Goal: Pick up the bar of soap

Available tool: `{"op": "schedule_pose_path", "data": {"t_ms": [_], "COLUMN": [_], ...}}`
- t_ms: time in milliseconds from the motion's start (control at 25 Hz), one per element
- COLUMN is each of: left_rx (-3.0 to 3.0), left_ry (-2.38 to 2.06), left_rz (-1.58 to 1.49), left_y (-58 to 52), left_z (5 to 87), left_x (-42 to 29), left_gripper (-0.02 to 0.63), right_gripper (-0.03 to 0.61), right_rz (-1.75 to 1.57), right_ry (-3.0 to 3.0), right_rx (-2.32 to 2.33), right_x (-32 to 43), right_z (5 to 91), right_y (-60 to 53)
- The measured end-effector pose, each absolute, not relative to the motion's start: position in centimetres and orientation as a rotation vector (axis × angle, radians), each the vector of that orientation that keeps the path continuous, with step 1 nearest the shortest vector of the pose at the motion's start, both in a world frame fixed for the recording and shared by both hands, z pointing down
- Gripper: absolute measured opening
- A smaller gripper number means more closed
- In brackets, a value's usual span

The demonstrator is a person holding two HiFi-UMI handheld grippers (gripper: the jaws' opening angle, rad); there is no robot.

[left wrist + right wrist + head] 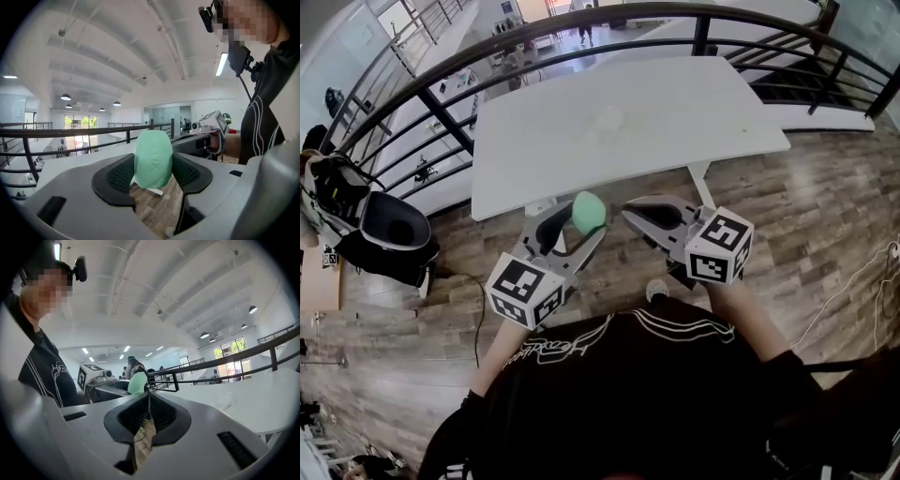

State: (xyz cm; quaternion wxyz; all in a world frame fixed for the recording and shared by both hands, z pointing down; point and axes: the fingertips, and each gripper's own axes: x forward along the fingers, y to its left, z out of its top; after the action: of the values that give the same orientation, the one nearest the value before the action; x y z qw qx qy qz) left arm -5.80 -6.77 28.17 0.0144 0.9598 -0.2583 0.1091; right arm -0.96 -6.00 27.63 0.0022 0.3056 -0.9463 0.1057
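A pale green bar of soap (589, 213) is clamped between the jaws of my left gripper (574, 223), held in the air in front of the person, just short of the white table's near edge. In the left gripper view the soap (153, 158) stands upright between the two dark pads. My right gripper (639, 215) hovers beside it to the right, its jaws pressed together with nothing between them. From the right gripper view the soap (138, 382) shows to the left, past the shut gripper (148, 414).
A white table (675, 122) stands ahead, with a faint translucent wrapper (609, 119) on it. A black metal railing (431, 103) curves behind and to the left. A dark chair with bags (389, 230) sits at left on the wood floor.
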Motion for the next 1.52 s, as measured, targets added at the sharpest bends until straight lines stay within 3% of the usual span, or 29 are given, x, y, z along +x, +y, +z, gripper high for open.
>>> {"op": "schedule_pose_path", "data": {"t_ms": [1520], "left_rx": [2.926], "left_ry": [-0.797], "left_rz": [0.343], "left_y": [-2.1], "left_z": [27.9], "left_x": [4.3], "left_gripper": [0.259], "right_gripper": [0.017], "right_rz": [0.402], "right_ry": [-2.965], "right_rx": [0.904], "right_x": [8.5], "right_z": [27.3], "right_y": [-1.8]}}
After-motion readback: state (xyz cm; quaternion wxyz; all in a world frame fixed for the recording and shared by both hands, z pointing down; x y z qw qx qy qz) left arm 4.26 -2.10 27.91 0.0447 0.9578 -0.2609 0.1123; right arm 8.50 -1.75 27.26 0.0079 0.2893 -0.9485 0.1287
